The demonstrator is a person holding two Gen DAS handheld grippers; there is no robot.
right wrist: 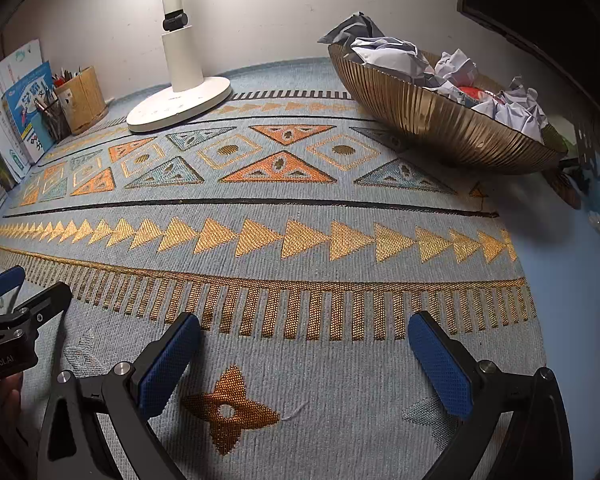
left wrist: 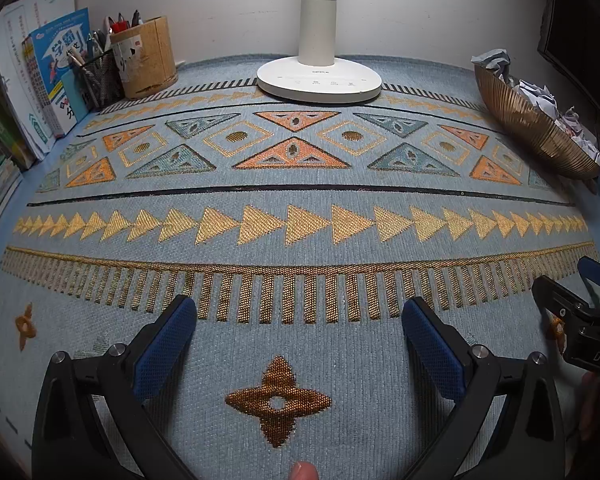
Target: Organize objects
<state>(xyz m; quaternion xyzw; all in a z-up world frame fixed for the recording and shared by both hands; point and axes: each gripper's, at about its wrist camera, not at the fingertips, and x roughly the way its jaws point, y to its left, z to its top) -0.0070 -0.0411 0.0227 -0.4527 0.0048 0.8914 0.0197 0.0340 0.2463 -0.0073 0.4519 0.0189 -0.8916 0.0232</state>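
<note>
Ahead and right of the right tool [right wrist: 304,360], whose fingers, like the left tool's [left wrist: 300,344], stand apart and empty, crumpled paper [right wrist: 456,68] fills the gold bowl [right wrist: 440,128]: probably light, soft, best pinched at a fold.

plain white wall [left wrist: 228,8] behind; patterned blue woven cloth [left wrist: 300,216] covers surface; white lamp base [left wrist: 318,80] at back.

Both wrist views low, facing wall, sharing lamp [left wrist: 319,76], bowl [right wrist: 440,128]

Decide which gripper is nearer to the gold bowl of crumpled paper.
Right. The right gripper hangs open over the mat with the gold bowl ahead to its right. The left gripper, also open, sits further left, across the mat from it.
</note>
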